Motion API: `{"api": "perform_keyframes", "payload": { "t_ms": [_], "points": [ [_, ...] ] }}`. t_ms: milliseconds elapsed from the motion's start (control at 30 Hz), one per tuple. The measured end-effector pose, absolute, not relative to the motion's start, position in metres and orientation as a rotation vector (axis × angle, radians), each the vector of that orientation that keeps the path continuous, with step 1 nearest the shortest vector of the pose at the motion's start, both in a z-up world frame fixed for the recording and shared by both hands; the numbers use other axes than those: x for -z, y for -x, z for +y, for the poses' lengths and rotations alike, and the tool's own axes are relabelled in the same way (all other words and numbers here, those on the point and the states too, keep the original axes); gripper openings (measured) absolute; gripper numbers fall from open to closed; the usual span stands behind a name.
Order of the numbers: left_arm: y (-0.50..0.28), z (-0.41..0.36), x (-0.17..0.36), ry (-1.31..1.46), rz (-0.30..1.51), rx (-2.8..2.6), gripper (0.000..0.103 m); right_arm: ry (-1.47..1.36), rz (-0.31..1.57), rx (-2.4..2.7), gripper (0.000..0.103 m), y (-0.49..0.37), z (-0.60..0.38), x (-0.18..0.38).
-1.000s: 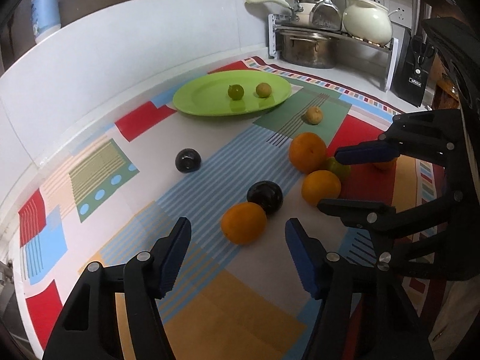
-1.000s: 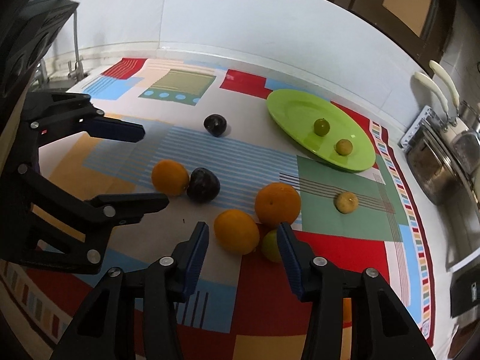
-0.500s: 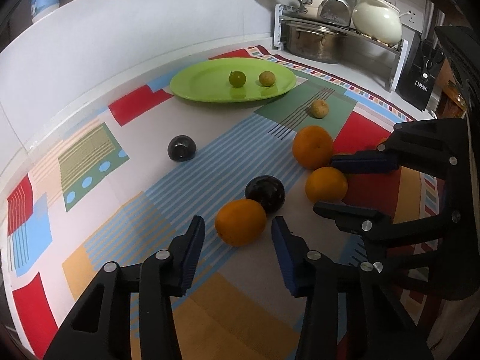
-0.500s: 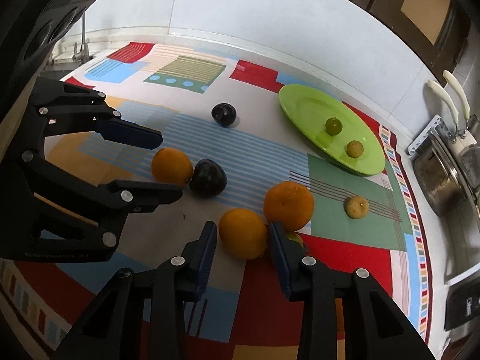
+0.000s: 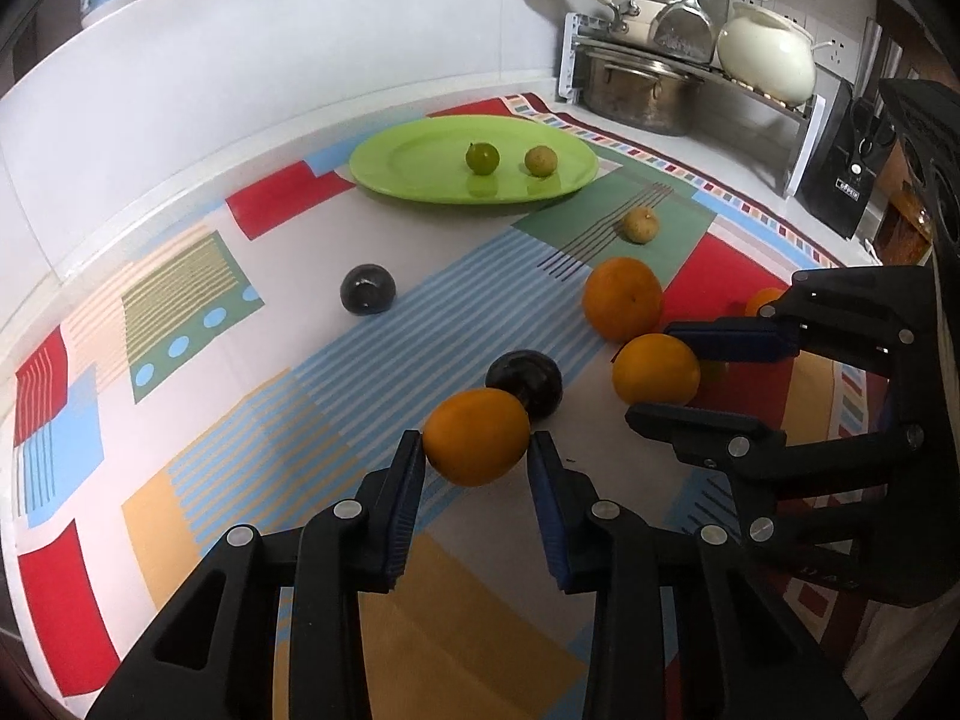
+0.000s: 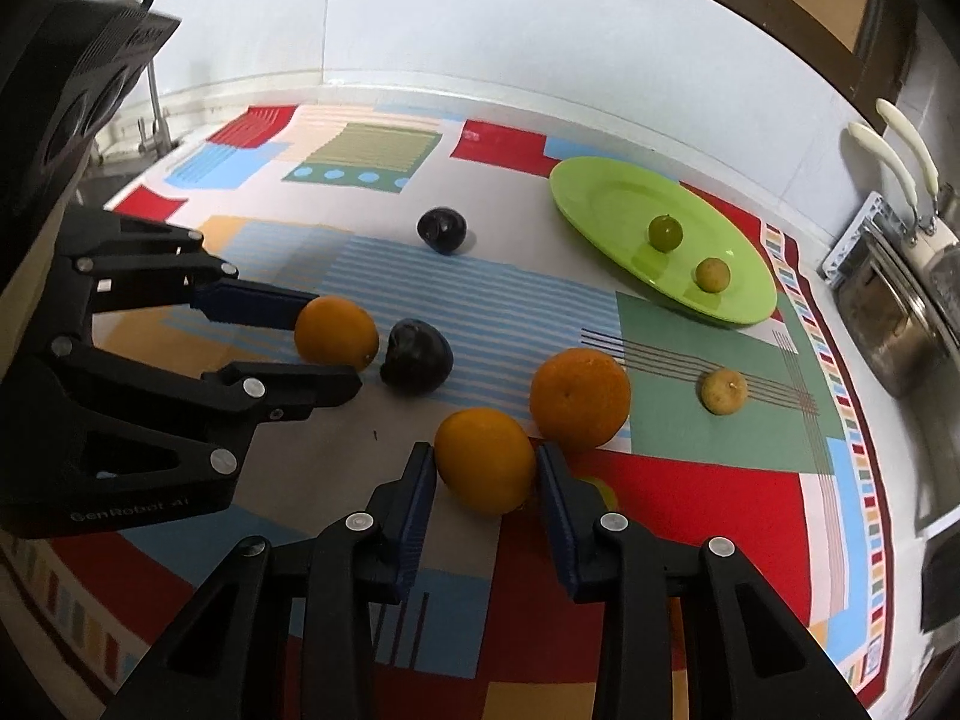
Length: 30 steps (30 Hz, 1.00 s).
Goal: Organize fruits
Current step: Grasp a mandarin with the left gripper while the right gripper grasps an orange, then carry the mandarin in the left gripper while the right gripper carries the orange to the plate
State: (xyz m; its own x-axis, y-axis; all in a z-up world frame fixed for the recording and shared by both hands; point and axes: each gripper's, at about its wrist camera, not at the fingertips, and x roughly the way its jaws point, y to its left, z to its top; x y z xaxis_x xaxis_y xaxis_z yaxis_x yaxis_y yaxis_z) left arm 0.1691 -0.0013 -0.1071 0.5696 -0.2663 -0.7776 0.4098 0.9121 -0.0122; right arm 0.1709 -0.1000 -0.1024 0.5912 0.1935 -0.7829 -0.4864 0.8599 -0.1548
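Observation:
My left gripper [image 5: 475, 457] is shut on an orange [image 5: 476, 437] that rests on the patterned cloth; it also shows in the right wrist view [image 6: 337, 333]. My right gripper [image 6: 485, 475] is shut on a second orange [image 6: 485, 461], seen in the left wrist view [image 5: 655, 369]. A third, larger orange [image 6: 579, 399] lies just beyond it. A dark plum [image 6: 416, 353] touches the left orange; another plum [image 6: 442, 230] lies farther back. A green plate [image 6: 612, 204] holds a green fruit [image 6: 665, 232] and a yellowish fruit [image 6: 712, 274]. Another yellowish fruit [image 6: 725, 391] lies on the cloth.
A greenish fruit [image 6: 603, 491] is half hidden behind my right finger. A rack with pots [image 5: 636, 90] and a white pot [image 5: 768, 54] stands at the back right corner. A knife block [image 5: 846, 180] stands beside it. A white wall runs along the back.
Both grippers have moved forward and closed: the left fingers now touch the near orange on both sides, and the right fingers now touch the second orange.

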Motion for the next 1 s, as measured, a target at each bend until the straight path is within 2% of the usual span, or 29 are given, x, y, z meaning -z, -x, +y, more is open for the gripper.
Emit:
{"api": "perform_keyframes", "payload": {
  "t_ms": [1000],
  "points": [
    [-0.172, -0.02, 0.027, -0.138, 0.694, 0.362, 0.035, 0.096, 0.729, -0.379, 0.035, -0.178, -0.145, 0.03]
  ]
}}
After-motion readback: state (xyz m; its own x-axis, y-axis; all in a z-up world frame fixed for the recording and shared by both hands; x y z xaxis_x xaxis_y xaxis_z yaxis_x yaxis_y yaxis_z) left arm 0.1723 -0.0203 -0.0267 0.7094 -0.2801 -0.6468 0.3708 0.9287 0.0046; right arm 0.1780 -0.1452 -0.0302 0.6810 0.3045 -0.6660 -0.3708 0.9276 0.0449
